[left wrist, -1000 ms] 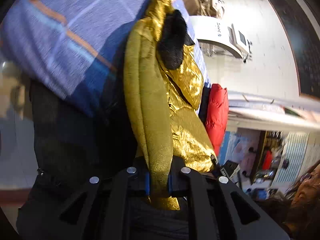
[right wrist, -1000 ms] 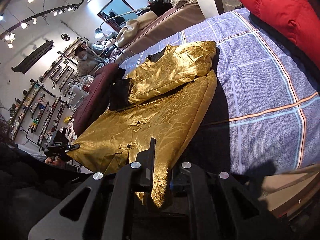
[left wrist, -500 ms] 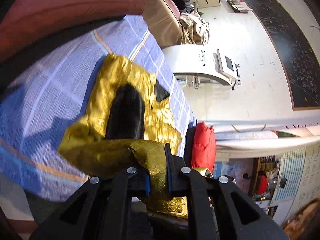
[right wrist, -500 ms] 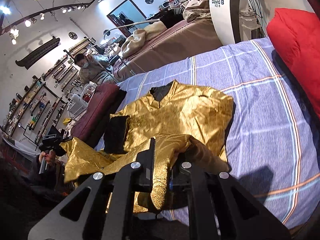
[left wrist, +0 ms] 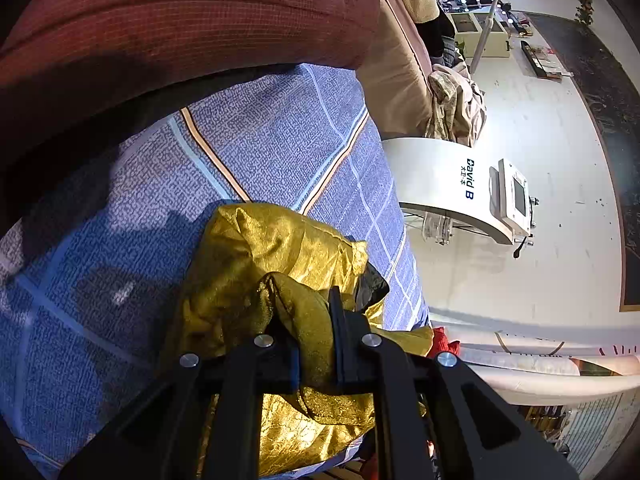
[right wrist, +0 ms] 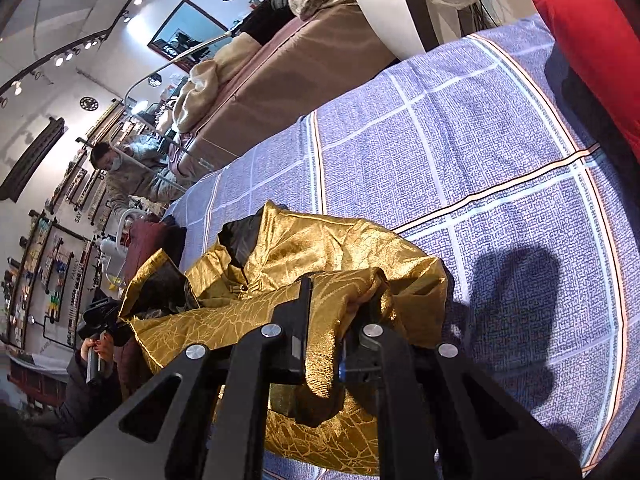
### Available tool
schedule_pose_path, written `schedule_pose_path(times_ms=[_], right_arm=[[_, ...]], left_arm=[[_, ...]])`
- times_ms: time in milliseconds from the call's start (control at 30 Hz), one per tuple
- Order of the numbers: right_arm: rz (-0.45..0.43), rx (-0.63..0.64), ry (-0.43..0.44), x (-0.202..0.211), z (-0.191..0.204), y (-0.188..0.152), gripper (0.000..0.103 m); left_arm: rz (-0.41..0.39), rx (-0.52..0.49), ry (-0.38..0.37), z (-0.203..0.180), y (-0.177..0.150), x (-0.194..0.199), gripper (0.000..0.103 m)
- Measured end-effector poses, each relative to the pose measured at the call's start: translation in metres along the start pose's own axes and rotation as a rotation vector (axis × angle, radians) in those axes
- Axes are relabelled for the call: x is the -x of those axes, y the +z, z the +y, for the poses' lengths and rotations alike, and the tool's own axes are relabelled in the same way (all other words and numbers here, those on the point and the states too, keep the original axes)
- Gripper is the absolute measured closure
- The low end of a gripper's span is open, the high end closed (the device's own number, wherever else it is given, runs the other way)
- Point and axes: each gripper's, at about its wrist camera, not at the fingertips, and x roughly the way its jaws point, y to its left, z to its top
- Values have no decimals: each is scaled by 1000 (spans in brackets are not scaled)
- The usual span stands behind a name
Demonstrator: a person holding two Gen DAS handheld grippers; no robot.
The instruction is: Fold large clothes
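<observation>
A shiny gold jacket (left wrist: 260, 256) with black lining lies bunched on a blue-violet plaid bedsheet (left wrist: 140, 200). My left gripper (left wrist: 316, 320) is shut on a fold of its gold fabric, held over the folded body. In the right wrist view the same gold jacket (right wrist: 332, 248) shows its collar and black lining toward the left. There my right gripper (right wrist: 324, 320) is shut on another gold edge, carried over the lower half. The bedsheet (right wrist: 460, 152) spreads beyond the jacket.
A maroon cushion (left wrist: 180, 20) lies along the bed's far side and a red pillow (right wrist: 592, 40) at the other end. A white machine (left wrist: 452, 184) stands on the floor beside the bed. A person (right wrist: 120, 168) sits in the background, another (right wrist: 92, 360) nearby.
Both grippers have carried the jacket's hem across the bed over its upper half, doubling it. The jacket now looks shorter and bunched. Both grips stayed shut on the fabric.
</observation>
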Motion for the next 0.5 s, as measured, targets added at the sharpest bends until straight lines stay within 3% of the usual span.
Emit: schedule_pose_path(times_ms=[200, 500], right_arm=[[58, -77, -57, -25, -22, 23, 93], [126, -193, -154, -73, -41, 42, 93]], left_arm=[[8, 61, 55, 2, 30, -29, 92], [-8, 25, 194, 3, 48, -74, 88]])
